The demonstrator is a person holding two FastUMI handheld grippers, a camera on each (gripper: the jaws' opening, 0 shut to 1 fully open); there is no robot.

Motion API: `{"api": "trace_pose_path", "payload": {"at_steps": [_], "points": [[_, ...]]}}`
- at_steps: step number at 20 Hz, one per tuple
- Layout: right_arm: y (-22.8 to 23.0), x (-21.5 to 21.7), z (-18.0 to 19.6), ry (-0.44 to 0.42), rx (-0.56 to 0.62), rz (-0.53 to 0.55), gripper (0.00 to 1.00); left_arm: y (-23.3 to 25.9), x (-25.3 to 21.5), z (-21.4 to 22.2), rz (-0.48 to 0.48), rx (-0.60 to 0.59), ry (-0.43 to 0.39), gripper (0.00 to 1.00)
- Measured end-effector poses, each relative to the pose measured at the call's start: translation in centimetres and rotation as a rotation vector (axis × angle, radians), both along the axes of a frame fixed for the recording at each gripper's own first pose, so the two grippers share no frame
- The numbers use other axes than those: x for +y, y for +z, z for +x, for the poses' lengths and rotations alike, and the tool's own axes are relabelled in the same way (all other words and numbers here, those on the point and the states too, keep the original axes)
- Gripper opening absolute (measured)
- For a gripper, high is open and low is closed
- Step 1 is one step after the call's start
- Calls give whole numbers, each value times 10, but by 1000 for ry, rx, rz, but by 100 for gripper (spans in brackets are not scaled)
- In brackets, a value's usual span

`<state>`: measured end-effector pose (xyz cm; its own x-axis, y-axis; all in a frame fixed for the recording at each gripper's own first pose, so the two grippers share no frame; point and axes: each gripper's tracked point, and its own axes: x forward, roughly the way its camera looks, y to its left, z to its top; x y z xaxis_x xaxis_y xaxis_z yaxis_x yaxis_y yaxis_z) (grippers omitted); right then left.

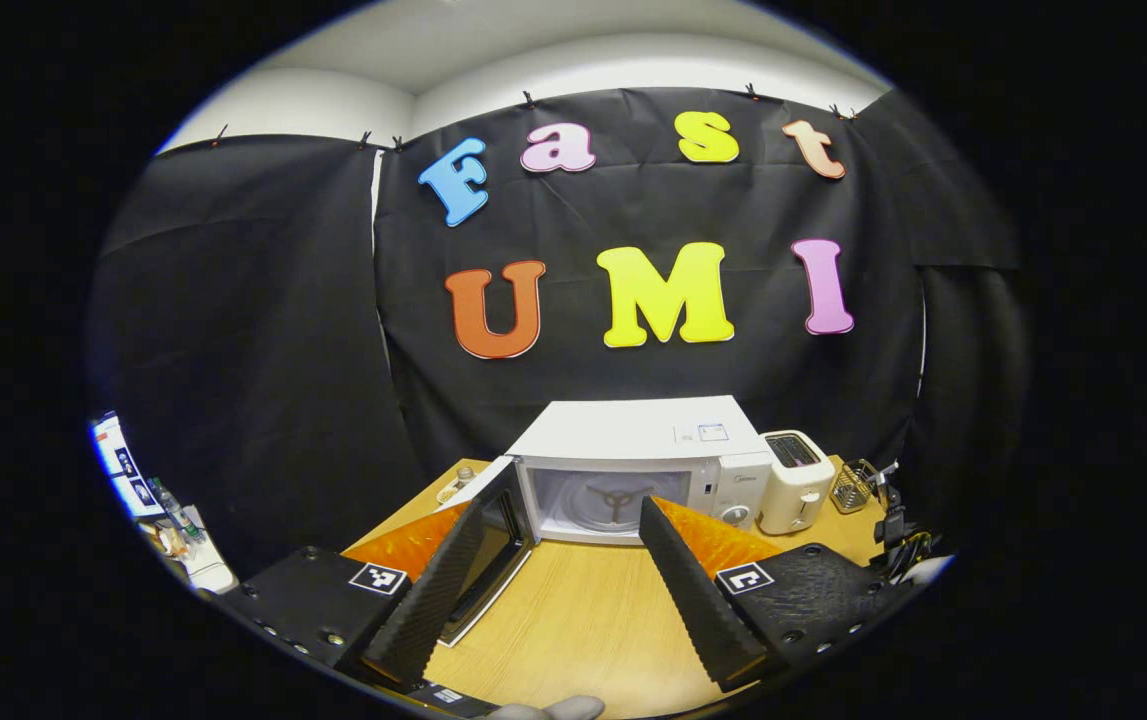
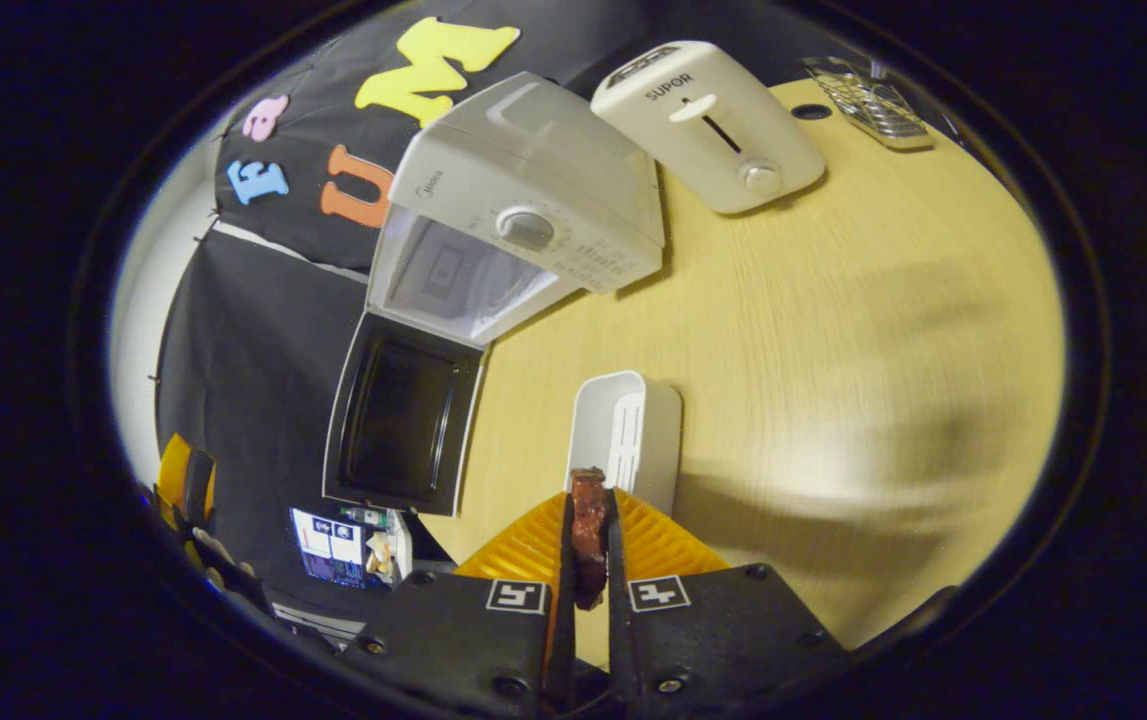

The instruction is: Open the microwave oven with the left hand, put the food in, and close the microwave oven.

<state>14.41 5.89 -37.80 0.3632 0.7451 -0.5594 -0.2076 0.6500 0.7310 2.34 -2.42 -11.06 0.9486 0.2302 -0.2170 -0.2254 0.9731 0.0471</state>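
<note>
Microwave door open, left gripper spread empty, right gripper clamped on food above white tray

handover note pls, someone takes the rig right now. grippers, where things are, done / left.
Left gripper: open, holding nothing, facing the microwave.
Right gripper: shut on the food, a dark reddish piece, above the table by a white container.
Microwave door is swung fully open; the turntable is bare.
Done: door opened, food picked up.
Left: put the food in the microwave, let go, close the door with the left gripper.
</note>
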Motion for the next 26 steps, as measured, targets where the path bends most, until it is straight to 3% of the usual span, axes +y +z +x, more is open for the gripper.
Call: {"api": "trace_pose_path", "payload": {"at_steps": [1, 2, 3, 8, 9, 10, 11, 14, 20, 26], "points": [[11, 3, 0, 5, -13, 15, 17, 1, 4, -2, 1, -5, 6, 96], [24, 8, 0, 4, -31, 34, 7, 3, 5, -4, -3, -10, 5, 96], [36, 12, 2, -2, -51, 45, 17, 5, 7, -5, -7, -17, 3, 97], [97, 45, 9, -46, -181, 94, 14, 7, 21, -7, -11, -42, -59, 96], [107, 55, 12, -65, -203, 100, 14, 6, 24, -7, -8, -43, -79, 88], [117, 65, 16, -95, -231, 109, 14, 4, 27, -8, -7, -42, -103, 88], [125, 75, 24, -134, -255, 117, 14, 1, 30, -9, -8, -35, -130, 96], [148, 111, 41, -259, -318, 167, 14, -9, 45, -13, -5, -5, -208, 96], [140, 192, 84, -507, -356, 240, 13, -24, 80, -21, 3, 32, -319, 96], [96, 269, 139, -643, -296, 276, 14, -39, 107, -13, -16, 61, -329, 96]]}}
